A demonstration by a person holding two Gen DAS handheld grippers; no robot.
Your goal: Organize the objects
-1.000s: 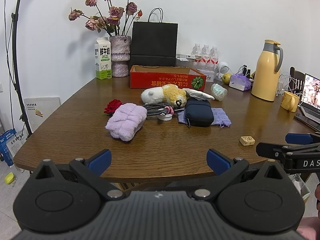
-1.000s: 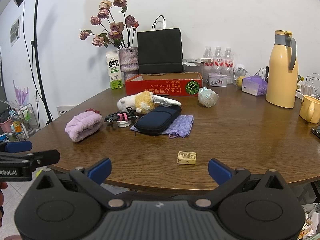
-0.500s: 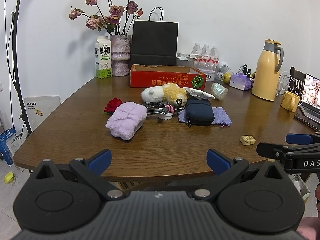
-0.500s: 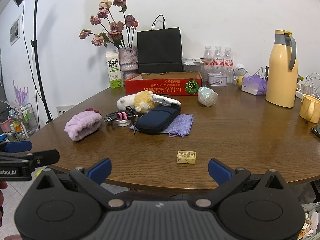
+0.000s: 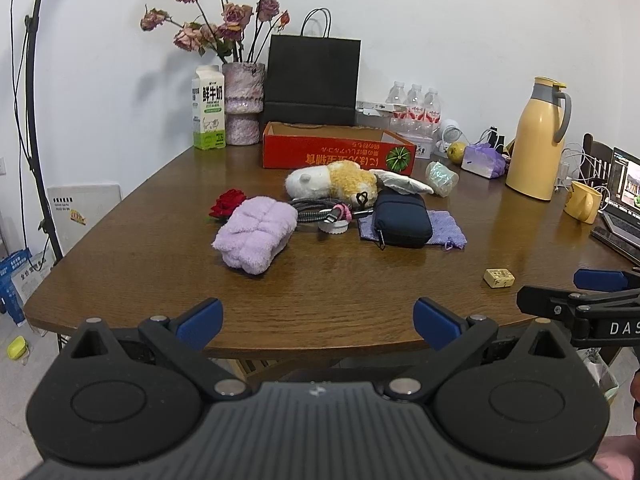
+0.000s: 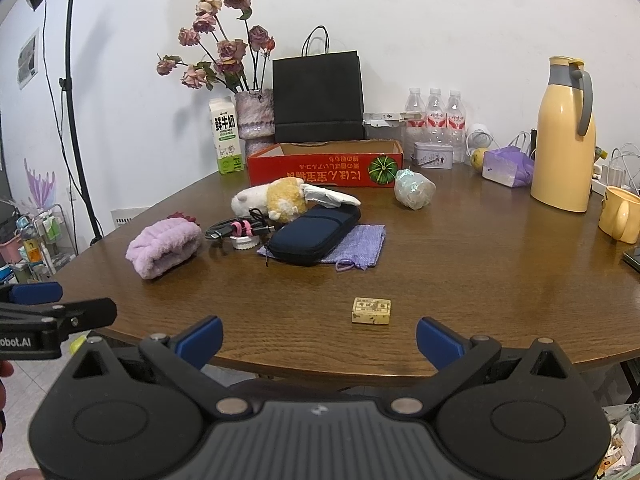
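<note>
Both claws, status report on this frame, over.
Left claw and right claw open, empty, at table edge. Clutter untouched; red box empty-looking. Path clear.

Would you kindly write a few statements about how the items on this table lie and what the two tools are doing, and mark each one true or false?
1. The dark blue zip case lies partly on the purple cloth pouch. True.
2. The left tool is shut on the folded lilac towel. False: it is open, short of the table's edge, and holds nothing.
3. The small cream block lies alone on the wooden table, near its front edge. True.
4. The plush toy sits inside the red cardboard box. False: it lies on the table in front of the box.
5. The right tool is open and empty. True.
</note>
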